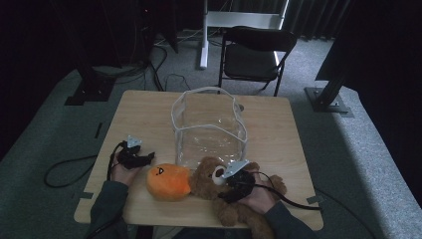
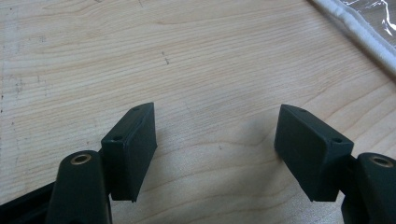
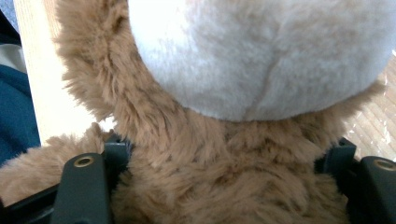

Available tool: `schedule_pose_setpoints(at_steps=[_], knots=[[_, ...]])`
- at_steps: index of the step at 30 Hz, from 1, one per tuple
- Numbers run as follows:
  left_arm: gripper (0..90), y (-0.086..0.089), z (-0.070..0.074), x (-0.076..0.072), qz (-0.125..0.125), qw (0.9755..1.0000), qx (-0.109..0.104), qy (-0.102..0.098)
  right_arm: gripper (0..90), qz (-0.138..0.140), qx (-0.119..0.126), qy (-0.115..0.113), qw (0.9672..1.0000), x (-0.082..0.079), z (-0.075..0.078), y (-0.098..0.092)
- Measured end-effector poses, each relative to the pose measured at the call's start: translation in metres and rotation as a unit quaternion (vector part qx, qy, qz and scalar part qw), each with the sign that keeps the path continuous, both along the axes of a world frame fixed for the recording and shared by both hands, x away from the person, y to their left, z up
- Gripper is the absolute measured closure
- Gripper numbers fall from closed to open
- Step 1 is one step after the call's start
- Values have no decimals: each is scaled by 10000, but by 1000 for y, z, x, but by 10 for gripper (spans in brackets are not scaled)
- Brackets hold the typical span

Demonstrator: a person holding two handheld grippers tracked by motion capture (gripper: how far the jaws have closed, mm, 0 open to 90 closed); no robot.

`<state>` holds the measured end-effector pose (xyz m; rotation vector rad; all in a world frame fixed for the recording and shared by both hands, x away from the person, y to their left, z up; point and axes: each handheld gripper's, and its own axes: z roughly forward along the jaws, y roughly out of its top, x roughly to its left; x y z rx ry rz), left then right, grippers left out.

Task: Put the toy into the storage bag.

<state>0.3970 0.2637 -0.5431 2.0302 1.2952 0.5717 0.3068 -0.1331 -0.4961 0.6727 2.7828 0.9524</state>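
Observation:
A brown teddy bear (image 1: 205,178) lies on its back at the near edge of the wooden table (image 1: 144,114). My right gripper (image 1: 224,190) is shut on the bear's neck. In the right gripper view both jaws sink into the brown fur (image 3: 210,186) under the pale muzzle (image 3: 261,51), on either side of my right gripper (image 3: 229,158). An orange plush toy (image 1: 168,181) rests against the bear's head on the left. A clear plastic bag (image 1: 209,127) stands open behind them. My left gripper (image 1: 148,158) (image 2: 217,144) is open over bare wood (image 2: 187,60), with nothing between its fingers.
The bag's white-trimmed edge (image 2: 355,28) crosses the far right corner of the left gripper view. A black folding chair (image 1: 256,52) stands beyond the table's far side. Cables trail from both grippers over the table's near edge.

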Motion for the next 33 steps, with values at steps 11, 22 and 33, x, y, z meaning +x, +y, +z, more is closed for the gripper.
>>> schedule_pose_setpoints(at_steps=[11, 22, 33], knots=[[302, 0, 0, 0, 1, 10000, -5, -5, 287, -75, 473, -459, 9978, -13, 5, -15], [301, 0, 0, 0, 2, 10000, -4, -3, 297, -36, 1082, -834, 9906, -20, 14, -33], [302, 0, 0, 0, 1, 10000, -6, -2, 313, -8, 1944, -1049, 9753, -22, 23, -51]])
